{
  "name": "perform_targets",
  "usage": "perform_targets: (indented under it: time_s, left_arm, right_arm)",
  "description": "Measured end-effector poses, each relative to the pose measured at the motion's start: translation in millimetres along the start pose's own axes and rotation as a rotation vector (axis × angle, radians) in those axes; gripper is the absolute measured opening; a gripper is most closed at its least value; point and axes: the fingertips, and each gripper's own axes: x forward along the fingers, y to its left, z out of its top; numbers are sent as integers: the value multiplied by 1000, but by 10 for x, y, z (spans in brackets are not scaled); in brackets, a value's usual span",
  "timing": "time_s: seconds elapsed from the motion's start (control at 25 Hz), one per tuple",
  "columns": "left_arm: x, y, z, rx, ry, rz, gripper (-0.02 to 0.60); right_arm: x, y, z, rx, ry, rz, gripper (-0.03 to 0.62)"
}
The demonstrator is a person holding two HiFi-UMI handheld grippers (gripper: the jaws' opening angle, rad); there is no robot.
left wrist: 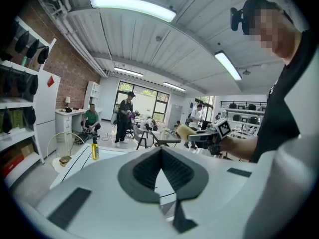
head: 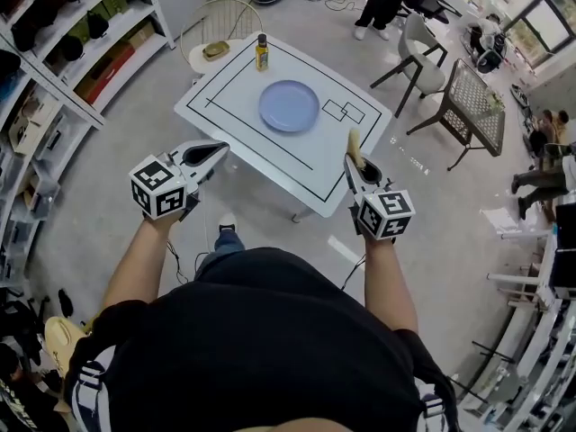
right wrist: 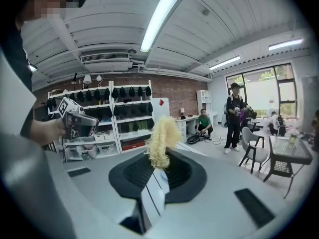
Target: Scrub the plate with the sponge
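Left: the left gripper [left wrist: 160, 153] has both jaws closed tip to tip with nothing between them.
Right: the right gripper [right wrist: 158, 166] has its jaws clamped on the yellow fibrous sponge [right wrist: 160, 142], whose frayed upper part stands out past the jaw tips.
Gripper position: in the head view the left gripper [head: 214, 149] is held in the air off the near-left side of the white rectangular table [head: 236, 142]. The right gripper [head: 354, 162] is at the table's near-right edge.
Sponge: held upright in the right gripper [head: 355, 148], well apart from the plate.
Plate: the pale blue round plate [head: 289, 106] lies flat at the middle of the table, inside a black-lined rectangle, touched by neither gripper.
Other item: a small bottle of yellow liquid [head: 262, 54] stands upright near the table's far edge, beyond the plate.
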Motion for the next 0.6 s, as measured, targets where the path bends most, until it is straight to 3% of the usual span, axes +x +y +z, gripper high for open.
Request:
perform_targets:
  time_s: [0.6]
  left_arm:
    - [250,1061,358,7,13,-103,5]
  right_arm:
    - [947,41,366,-13,33,-54,44]
